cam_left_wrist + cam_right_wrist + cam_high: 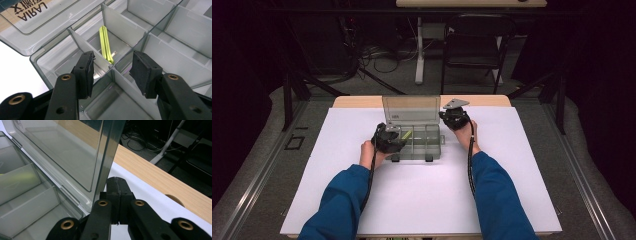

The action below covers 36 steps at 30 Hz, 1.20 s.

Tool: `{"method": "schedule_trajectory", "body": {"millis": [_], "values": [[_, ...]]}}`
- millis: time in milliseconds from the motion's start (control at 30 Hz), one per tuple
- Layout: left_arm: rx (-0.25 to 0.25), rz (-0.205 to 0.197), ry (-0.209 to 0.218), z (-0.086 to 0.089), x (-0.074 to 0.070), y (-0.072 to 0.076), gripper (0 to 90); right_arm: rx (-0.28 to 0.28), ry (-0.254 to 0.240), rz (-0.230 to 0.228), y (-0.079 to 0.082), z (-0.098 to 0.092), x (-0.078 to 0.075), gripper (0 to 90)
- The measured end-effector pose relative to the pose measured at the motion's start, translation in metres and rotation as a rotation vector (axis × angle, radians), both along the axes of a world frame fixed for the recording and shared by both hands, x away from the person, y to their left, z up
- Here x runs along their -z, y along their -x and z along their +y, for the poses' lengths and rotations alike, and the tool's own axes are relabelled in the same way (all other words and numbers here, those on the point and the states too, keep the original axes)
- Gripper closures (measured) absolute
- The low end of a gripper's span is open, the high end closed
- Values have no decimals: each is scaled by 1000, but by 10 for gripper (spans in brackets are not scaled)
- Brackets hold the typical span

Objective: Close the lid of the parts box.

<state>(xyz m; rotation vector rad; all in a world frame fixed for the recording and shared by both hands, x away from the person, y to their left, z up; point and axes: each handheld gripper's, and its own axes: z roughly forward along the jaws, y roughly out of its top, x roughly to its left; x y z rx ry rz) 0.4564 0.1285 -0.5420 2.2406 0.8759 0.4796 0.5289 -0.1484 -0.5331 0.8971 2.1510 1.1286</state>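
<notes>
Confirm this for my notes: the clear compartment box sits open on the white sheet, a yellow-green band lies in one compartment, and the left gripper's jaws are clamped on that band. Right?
Not quite. The left gripper is open: its jaws stand apart above a divider, and the yellow-green band lies untouched in its compartment beyond them, as the left gripper view shows. The clear compartment box does sit open on the white sheet.

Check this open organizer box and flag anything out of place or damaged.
Nothing stands out. The organizer box sits square on the table with its lid upright, dividers straight. A yellow-green band lies in one compartment, just beyond the open left hand-held gripper.
</notes>
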Motion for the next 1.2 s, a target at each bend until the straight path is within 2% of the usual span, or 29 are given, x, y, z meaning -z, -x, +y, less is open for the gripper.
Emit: {"method": "schedule_trajectory", "body": {"millis": [67,200,300,567,800,900,933,967,1000,1067,1100,1133,1200], "values": [[0,-5,-2,0,0,0,507,-1,1,-2,0,0,0,900],[3,-21,13,1,-4,0,332,0,-1,-1,0,0,0,900],[-35,-46,25,5,-11,-1,169,-1,0,-1,0,0,0,900],[-107,-74,46,20,-32,-13,1,-1,3,-7,0,0,0,900],[-149,-121,33,32,-53,-26,12,0,0,-8,2,0,0,900],[-162,-130,32,35,-63,-33,109,-2,1,-12,3,0,0,900],[-163,-132,33,36,-66,-35,168,-3,3,-12,3,0,0,900],[-166,-134,27,36,-68,-36,174,-3,5,-14,3,0,0,900],[-165,-140,24,37,-71,-38,178,-3,4,-14,3,0,0,900],[-158,-142,35,39,-75,-42,253,-3,4,-14,3,0,0,900],[-155,-155,36,39,-76,-43,284,-3,3,-14,3,0,0,900],[-144,-160,42,39,-78,-44,348,-2,4,-14,3,0,0,900],[-140,-174,28,39,-79,-45,411,-2,3,-14,3,0,0,900]]}}
